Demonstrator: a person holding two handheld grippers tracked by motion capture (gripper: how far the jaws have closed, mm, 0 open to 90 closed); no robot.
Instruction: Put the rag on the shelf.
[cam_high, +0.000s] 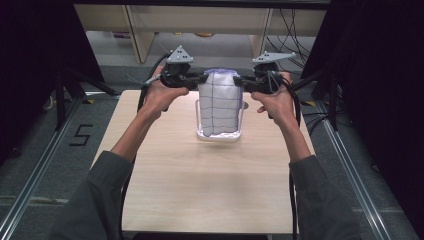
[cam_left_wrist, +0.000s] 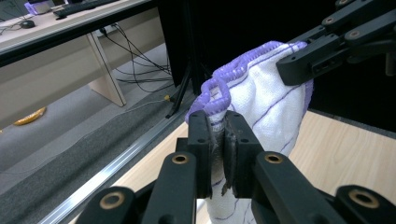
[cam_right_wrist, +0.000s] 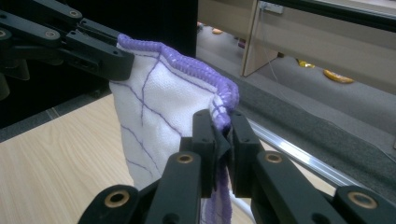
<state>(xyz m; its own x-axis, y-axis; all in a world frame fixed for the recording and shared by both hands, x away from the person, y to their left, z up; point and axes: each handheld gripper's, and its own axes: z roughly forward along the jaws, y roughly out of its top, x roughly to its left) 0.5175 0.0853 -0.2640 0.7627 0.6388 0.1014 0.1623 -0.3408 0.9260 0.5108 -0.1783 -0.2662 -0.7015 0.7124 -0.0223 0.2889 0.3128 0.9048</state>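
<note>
We are gripping the white cloth (cam_high: 218, 102) by its upper corners, left gripper (cam_left_wrist: 218, 154) and right gripper (cam_right_wrist: 223, 151) both clenched on its purple hem, and it is probably hanging into the clear container (cam_high: 200, 122) below, which snagging could tip.

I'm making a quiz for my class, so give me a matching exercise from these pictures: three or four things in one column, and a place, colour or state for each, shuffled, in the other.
Things:
1. cloth
2. left claw
3. right claw
4. table

Descriptions:
A. light wood
B. shut on the cloth's top corner at the left of the high view
C. white with purple lines and a purple edge
D. shut on the cloth's top corner at the right of the high view

Pairs: 1-C, 2-B, 3-D, 4-A
</note>
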